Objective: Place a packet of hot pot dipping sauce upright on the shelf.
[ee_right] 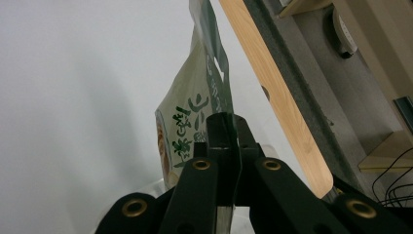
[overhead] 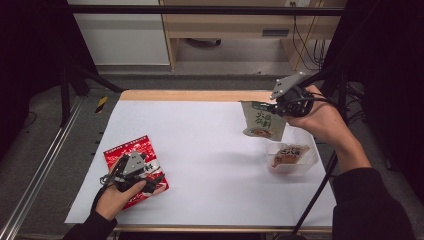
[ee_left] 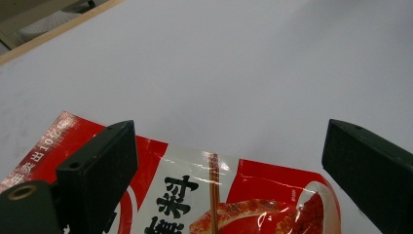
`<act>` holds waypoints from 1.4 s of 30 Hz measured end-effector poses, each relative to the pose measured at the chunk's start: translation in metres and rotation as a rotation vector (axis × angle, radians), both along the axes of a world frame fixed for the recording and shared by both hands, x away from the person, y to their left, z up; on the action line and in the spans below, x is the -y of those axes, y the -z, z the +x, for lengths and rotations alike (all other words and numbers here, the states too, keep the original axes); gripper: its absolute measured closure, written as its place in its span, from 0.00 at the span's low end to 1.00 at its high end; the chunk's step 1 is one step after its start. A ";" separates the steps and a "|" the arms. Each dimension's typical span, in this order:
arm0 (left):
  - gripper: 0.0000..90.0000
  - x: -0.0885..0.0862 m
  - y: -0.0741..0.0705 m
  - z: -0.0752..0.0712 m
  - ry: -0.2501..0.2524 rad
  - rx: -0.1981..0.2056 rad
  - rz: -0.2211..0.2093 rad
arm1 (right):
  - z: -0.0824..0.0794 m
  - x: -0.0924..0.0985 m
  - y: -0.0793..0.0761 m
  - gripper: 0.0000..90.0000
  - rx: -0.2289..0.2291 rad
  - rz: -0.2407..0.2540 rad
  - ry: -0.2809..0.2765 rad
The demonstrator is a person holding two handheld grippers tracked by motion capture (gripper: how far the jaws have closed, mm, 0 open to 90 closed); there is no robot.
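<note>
Black jaws of the right gripper are clamping the green pouch, hanging just above the tub; left gripper is resting wide apart over the red bag, well apart from the tub.

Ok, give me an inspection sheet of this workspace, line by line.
Surface: white sheet over a wooden table, its edge bare at the far side.
Job's things: green pouch held up off the sheet; red pouch flat on the sheet; clear plastic tub holding another packet.
Clutter: nothing seen.
Grippers: right gripper shut on the green pouch's edge; left gripper open above the red pouch.
Cables: black cables on the floor beyond the table.
Surroundings: wooden furniture, metal rail, dark frame.
</note>
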State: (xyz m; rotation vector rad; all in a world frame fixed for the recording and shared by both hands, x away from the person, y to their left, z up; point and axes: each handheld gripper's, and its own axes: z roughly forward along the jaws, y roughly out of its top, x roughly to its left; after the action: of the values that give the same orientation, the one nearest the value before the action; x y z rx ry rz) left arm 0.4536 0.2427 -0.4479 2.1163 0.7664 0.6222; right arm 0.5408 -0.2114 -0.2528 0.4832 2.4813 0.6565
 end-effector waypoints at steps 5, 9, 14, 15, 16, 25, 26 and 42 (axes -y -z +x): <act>0.07 0.000 0.000 0.000 0.003 -0.002 0.004 | 0.000 0.011 0.001 1.00 0.001 -0.004 0.004; 0.07 0.000 0.001 0.001 0.003 -0.005 0.011 | 0.000 0.022 0.002 1.00 -0.003 0.010 0.009; 0.07 0.001 0.002 0.002 0.005 -0.011 0.010 | -0.002 0.035 0.007 1.00 -0.019 0.014 0.011; 0.07 0.001 0.002 0.002 0.006 -0.010 0.012 | -0.003 0.038 0.008 1.00 -0.021 0.013 0.010; 0.07 0.000 0.002 0.002 0.009 -0.011 0.024 | -0.003 0.040 0.009 1.00 -0.018 0.015 0.012; 0.07 0.001 0.004 0.003 0.012 -0.023 0.025 | -0.009 0.056 0.012 1.00 -0.025 0.046 0.018; 0.07 0.001 0.004 0.003 0.011 -0.026 0.015 | -0.010 0.056 0.012 1.00 -0.027 0.049 0.022; 0.07 0.001 0.005 0.004 0.003 -0.025 0.018 | -0.017 0.070 0.017 1.00 -0.054 0.052 0.005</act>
State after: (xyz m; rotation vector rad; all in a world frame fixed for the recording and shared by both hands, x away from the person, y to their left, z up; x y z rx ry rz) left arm 0.4573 0.2419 -0.4527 2.1450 0.7741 0.6047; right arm 0.5242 -0.2812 -0.2697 0.5326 2.5179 0.7162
